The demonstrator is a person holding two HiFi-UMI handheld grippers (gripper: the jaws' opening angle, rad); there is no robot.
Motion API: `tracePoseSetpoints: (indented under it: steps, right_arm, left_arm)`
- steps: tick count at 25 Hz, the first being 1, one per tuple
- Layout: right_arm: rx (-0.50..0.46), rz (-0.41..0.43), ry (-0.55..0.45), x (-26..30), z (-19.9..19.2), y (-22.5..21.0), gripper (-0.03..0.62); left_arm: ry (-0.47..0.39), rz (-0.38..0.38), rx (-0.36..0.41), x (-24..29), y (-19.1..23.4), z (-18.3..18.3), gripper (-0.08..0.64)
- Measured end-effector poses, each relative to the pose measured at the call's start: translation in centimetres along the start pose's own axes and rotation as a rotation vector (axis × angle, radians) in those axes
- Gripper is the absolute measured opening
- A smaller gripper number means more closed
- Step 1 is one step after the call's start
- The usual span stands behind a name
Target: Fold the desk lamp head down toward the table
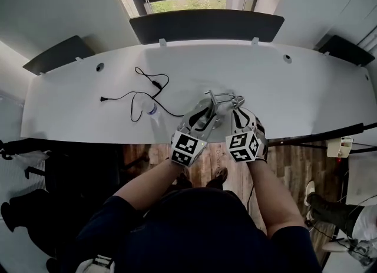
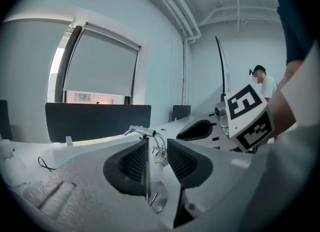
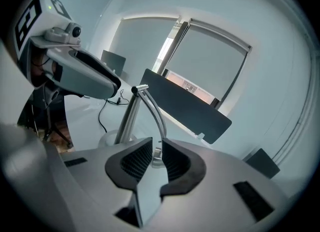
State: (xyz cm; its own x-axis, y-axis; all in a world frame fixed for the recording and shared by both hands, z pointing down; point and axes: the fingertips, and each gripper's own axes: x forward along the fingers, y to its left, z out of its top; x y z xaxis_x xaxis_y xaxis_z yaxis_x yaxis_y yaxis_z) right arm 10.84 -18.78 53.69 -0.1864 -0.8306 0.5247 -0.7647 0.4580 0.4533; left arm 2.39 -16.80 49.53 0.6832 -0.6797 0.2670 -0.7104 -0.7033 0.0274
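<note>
Left hand-held gripper (image 2: 156, 161) clamping desk lamp (image 3: 127, 116), right hand-held gripper (image 3: 156, 158) pinching its neck, clear bottle (image 1: 152, 112) sitting on desk (image 1: 294, 89)

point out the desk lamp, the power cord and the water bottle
desk lamp (image 3: 127, 118), right gripper view, upright pole
power cord (image 1: 103, 98), head view, plug end
water bottle (image 1: 152, 111), head view, cap end

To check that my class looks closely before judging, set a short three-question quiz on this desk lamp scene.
1. True or false: part of the desk lamp stands between the left gripper's jaws.
2. In the head view, what lies on the white desk left of the lamp? A black cable, B keyboard, C mug.
3. Name the clear thing beside that cable.
Key: 1 true; 2 A; 3 a plastic bottle.
</note>
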Motion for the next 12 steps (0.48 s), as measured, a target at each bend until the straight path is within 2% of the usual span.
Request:
tracePoseSetpoints:
  steps: [5,12]
  right_arm:
    - [0.076,0.037,-0.094,-3.4,3.2,0.5,0.038]
    - [0.132,0.093,-0.206,-8.7,6.6,1.7,0.015]
  left_arm:
    - [-0.029,-0.075,0.056,-3.4,-2.2,2.3,0.124]
    - [-0.071,-0.162,0.108,-8.1,-5.0,5.2,0.062]
